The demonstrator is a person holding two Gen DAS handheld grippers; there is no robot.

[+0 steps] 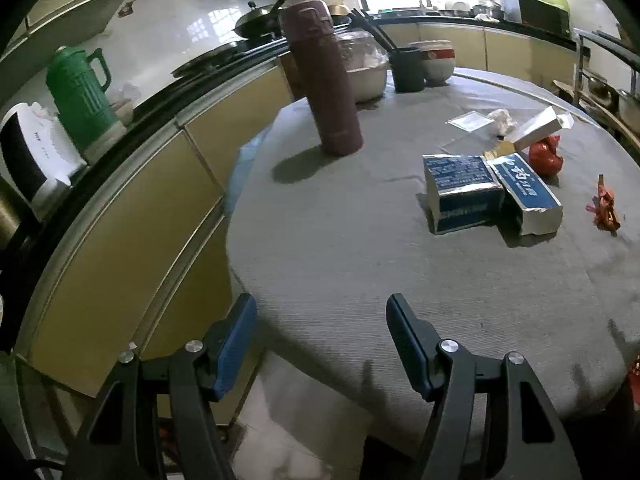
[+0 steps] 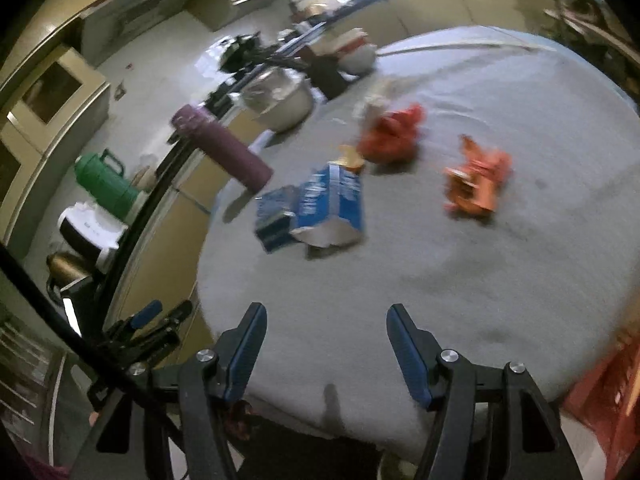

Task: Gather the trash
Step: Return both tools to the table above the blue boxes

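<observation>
Trash lies on a round table with a grey cloth [image 1: 340,248]: two torn blue cartons [image 1: 464,192] [image 2: 320,204], a crumpled red bag [image 1: 545,155] [image 2: 394,136], an orange wrapper [image 1: 606,210] [image 2: 478,178], a white box [image 1: 540,126] and crumpled white paper [image 1: 502,120]. My left gripper [image 1: 322,312] is open and empty over the table's near left edge. My right gripper [image 2: 326,322] is open and empty above the near edge, well short of the cartons. The left gripper also shows in the right wrist view [image 2: 160,316].
A tall maroon flask [image 1: 324,80] [image 2: 224,150] stands on the table's left side. Bowls and a dark cup [image 1: 408,68] sit at the far edge. A green thermos [image 1: 80,96] stands on the counter at left. A red object [image 2: 604,392] is by the table's right front.
</observation>
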